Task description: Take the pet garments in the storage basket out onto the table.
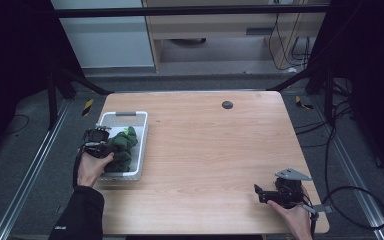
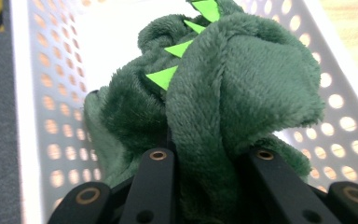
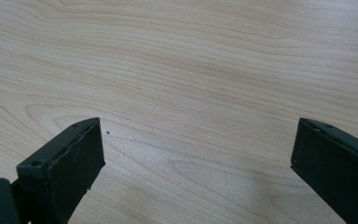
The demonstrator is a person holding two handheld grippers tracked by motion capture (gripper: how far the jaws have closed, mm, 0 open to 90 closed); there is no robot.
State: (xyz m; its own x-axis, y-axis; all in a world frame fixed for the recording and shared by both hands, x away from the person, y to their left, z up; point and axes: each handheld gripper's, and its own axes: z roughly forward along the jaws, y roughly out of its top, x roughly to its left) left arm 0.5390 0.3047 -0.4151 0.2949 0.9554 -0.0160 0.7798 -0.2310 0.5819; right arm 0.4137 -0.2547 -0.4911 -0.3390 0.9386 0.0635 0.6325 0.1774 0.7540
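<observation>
**Green plush toy, pinched in the white basket**

Item 1. Green plush toy (image 2: 242, 93). You have it inside the white perforated basket (image 1: 139, 131), toward the basket's near end. Its long axis runs along the basket's length, away from you; the row of bright green spikes (image 2: 179, 48) follows that line up the toy's back. Which end is the head you cannot tell: the folds hide it, and the lower part is covered by your own jaws in the left gripper view.

Item 2. Left gripper (image 1: 96, 141). It sits over the basket's near left side, and your left hand (image 1: 92, 167) lies just outside the basket's near left corner. Its jaws are pressed in on a thick fold of the plush, fabric bulging up between them. The jaw tips are buried in the pile and cannot be made out.

Item 3. White perforated basket. It stands at the left edge of the wooden table (image 1: 215, 150), long side parallel to that edge. The floor at its far end is bare white. The walls stand close on both sides of the toy.

Item 4. Right gripper (image 1: 272, 194). You hold it well apart from the basket, at the table's near right corner, jaws spread wide over bare wood with nothing between them. Your right hand (image 1: 295, 217) is partly cut off by the bottom of the high view.

Item 5. Open room. Right of the basket, the tabletop is bare wood across to your right gripper, save a small dark round insert (image 1: 227, 104) near the far edge.
</observation>
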